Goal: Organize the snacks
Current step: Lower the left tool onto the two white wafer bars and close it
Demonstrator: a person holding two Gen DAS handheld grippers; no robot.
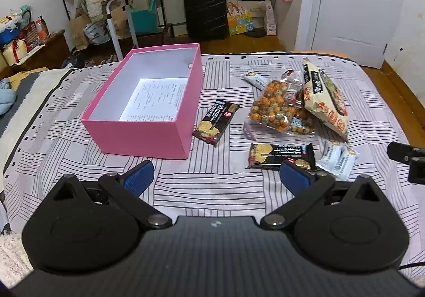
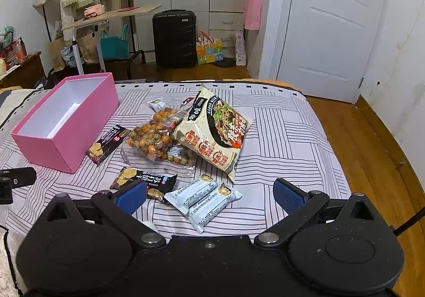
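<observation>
Both claws spread wide, empty: left claw facing the open pink cardboard box, right claw above two pale-blue snack bars on the striped bedsheet.

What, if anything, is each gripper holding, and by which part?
Nothing is held. The left gripper and right gripper are both open above the bedspread, and the snacks lie loose beside the pink box.
</observation>
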